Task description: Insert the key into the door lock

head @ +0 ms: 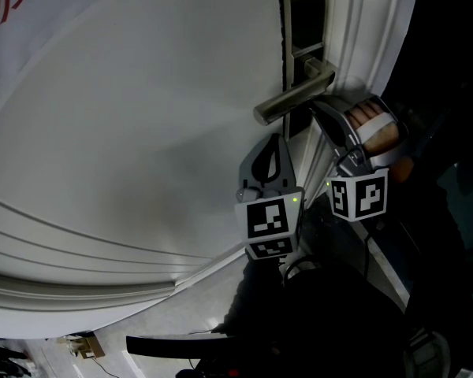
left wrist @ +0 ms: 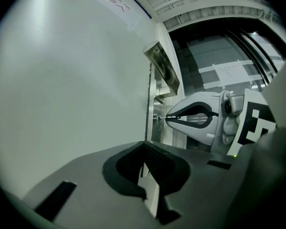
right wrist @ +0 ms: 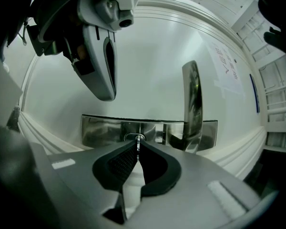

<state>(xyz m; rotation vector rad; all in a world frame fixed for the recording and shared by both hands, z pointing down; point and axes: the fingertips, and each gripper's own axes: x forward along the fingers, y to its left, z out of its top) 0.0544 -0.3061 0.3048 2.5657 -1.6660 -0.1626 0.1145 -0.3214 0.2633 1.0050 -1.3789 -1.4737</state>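
Observation:
The white door (head: 142,116) carries a steel lock plate (head: 299,22) with a lever handle (head: 296,97). My right gripper (right wrist: 137,146) is shut on a thin metal key (right wrist: 138,141). The key's tip sits at the round keyhole (right wrist: 136,137) in the lock plate (right wrist: 100,130), left of the lever handle (right wrist: 193,104). In the left gripper view, the right gripper (left wrist: 168,117) holds the key (left wrist: 161,117) against the lock. My left gripper (left wrist: 144,144) hangs shut and empty beside the door, just under the handle (head: 277,138).
The moulded door frame (head: 363,38) runs along the right of the lock. A hand (head: 374,128) holds the right gripper. Pale floor and a dark strip (head: 173,341) show at the bottom. A printed sheet (right wrist: 226,68) hangs on the door.

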